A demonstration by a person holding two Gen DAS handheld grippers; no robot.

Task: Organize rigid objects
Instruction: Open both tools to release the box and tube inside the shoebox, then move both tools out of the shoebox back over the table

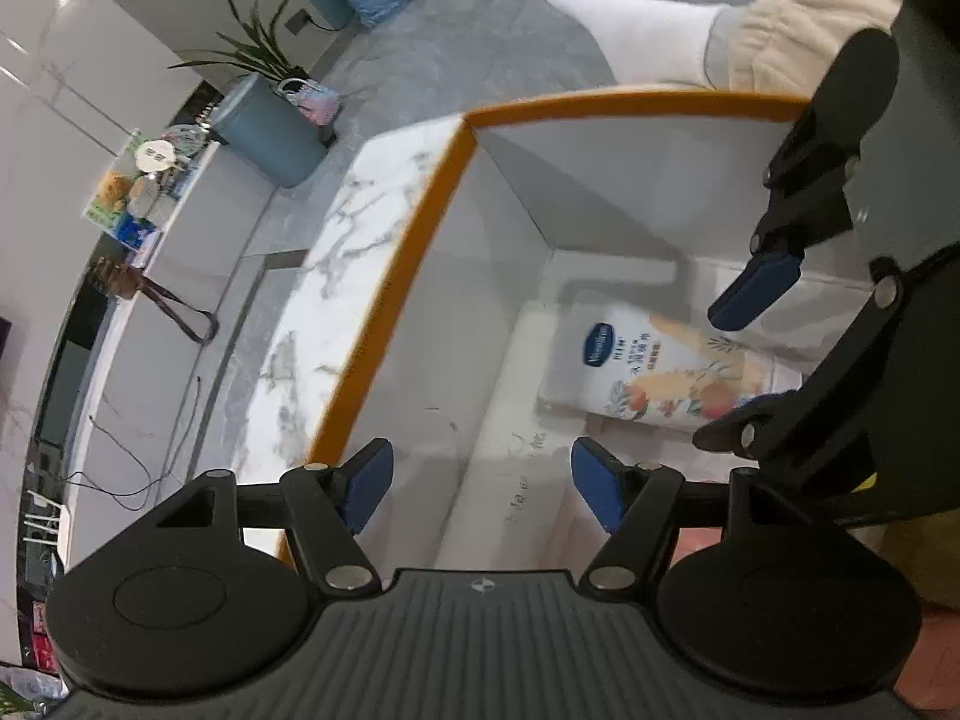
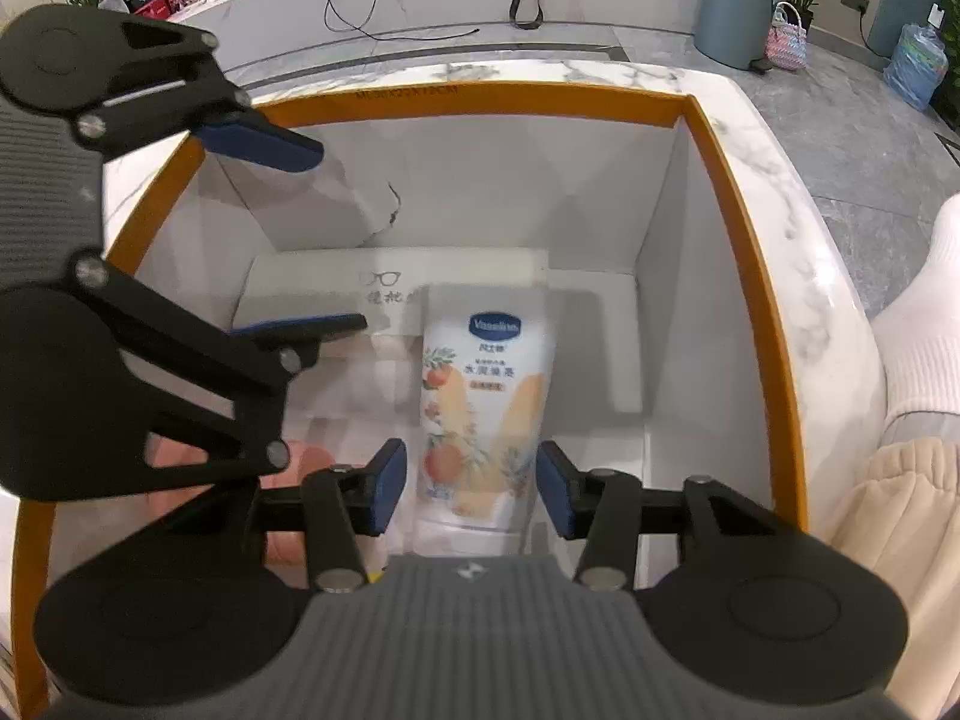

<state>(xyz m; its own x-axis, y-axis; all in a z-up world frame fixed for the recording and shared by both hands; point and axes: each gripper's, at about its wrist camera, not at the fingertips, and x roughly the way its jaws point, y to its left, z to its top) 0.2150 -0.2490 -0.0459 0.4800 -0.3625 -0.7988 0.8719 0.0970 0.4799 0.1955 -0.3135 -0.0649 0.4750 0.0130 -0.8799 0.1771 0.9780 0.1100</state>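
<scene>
A white Vaseline lotion tube (image 2: 480,408) with fruit print lies on the floor of a white box with an orange rim (image 2: 480,99); it also shows in the left wrist view (image 1: 648,366). My right gripper (image 2: 471,489) is open, its blue pads either side of the tube's near end without clamping it. My left gripper (image 1: 480,489) is open and empty over the box's left wall; in the right wrist view it (image 2: 312,240) hangs open at the left. A white glasses case (image 2: 384,288) lies behind the tube.
The box sits on a white marble table (image 2: 774,180). A person's leg in a white sock (image 1: 624,24) is beside the table. A blue bin (image 2: 738,6), a plant and a water jug stand on the grey floor beyond.
</scene>
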